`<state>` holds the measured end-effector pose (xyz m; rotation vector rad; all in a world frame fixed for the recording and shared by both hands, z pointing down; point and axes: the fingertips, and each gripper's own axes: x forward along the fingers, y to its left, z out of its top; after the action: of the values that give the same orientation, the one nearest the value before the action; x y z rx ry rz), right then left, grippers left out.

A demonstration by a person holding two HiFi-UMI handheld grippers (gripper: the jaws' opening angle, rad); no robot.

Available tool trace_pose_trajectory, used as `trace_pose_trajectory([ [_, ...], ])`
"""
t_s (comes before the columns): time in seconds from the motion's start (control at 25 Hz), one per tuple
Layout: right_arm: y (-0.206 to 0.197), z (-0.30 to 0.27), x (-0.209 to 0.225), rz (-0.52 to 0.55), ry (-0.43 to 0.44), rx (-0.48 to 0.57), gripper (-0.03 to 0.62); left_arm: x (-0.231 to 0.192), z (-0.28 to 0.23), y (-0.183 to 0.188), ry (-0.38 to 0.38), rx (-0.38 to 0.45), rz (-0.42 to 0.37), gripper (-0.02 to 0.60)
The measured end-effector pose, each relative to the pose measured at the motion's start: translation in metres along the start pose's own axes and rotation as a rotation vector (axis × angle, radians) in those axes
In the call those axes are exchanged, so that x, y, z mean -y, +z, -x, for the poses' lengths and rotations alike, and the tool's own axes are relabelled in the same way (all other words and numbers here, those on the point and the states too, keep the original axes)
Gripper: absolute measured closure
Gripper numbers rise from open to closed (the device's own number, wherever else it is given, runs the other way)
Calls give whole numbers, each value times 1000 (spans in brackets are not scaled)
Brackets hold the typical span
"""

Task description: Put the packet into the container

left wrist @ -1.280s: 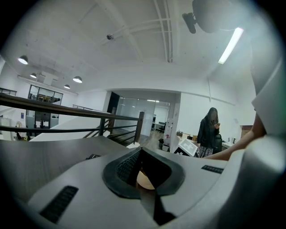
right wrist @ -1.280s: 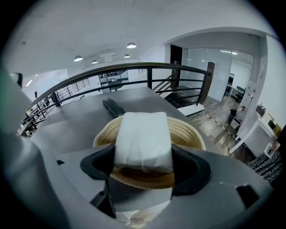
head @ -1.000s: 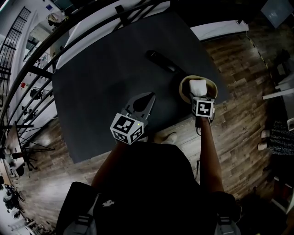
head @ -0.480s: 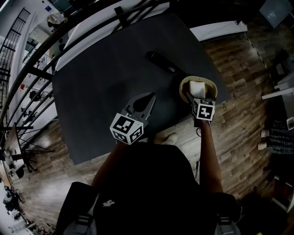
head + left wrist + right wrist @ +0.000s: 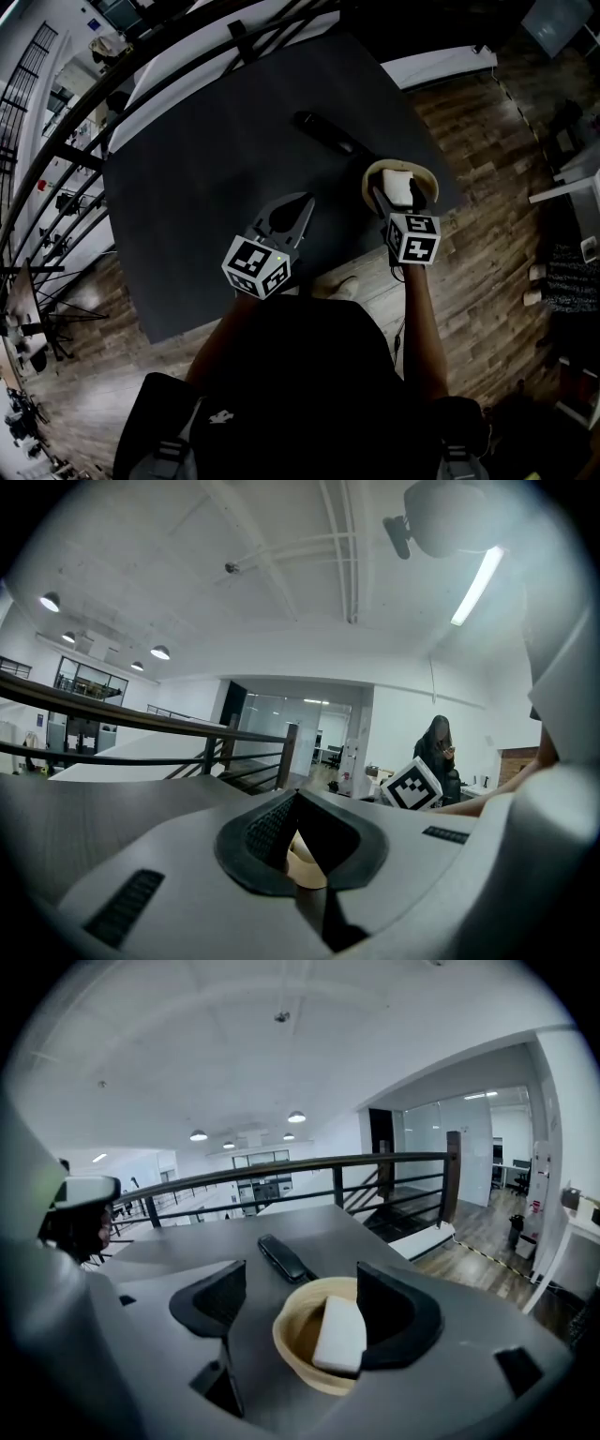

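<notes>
A white packet (image 5: 339,1335) lies slanted inside the tan bowl (image 5: 286,1340) near the table's right front corner; the head view shows the packet (image 5: 397,185) in the bowl (image 5: 371,177) too. My right gripper (image 5: 302,1285) straddles the bowl with its jaws closing. The packet sits between them beside the right pad (image 5: 394,1321), while the left pad (image 5: 217,1302) stands well clear of it. In the head view the right gripper (image 5: 397,195) hovers just over the bowl. My left gripper (image 5: 307,200) rests on the dark table (image 5: 206,159) to the left, its jaws together and empty.
A black remote (image 5: 323,131) lies on the table just behind the bowl and shows as the remote (image 5: 284,1259) in the right gripper view. The table's right edge (image 5: 441,150) drops to wooden floor. Railings (image 5: 84,103) run along the far side. A person stands far off (image 5: 439,752).
The right gripper has drawn back a little toward me from the bowl, and the packet now lies in the bowl. The left gripper has stayed put.
</notes>
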<state>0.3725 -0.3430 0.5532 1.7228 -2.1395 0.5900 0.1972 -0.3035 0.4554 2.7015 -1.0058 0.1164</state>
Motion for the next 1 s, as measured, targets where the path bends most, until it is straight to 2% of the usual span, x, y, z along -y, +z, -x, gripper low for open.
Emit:
trace_pose_trajectory([
  [0.08,14,9,-8,-2,18,56,245,1,0,2,-7,11,1,577],
  [0.28,46,33,-35,7,64,150,412,3,1,3,-13,17,-1,577],
  [0.44,62,48,-43,43,55,210,568,5,4,4,-18,15,-3,577],
  [0.48,65,50,-46,50,60,223,591,5,4,4,-18,15,-3,577],
  [0.76,78,62,-63,62,119,274,591,7,5,3,-20,15,-7,577],
  [1.0,76,62,-65,62,129,277,591,5,6,3,-19,13,-11,577],
])
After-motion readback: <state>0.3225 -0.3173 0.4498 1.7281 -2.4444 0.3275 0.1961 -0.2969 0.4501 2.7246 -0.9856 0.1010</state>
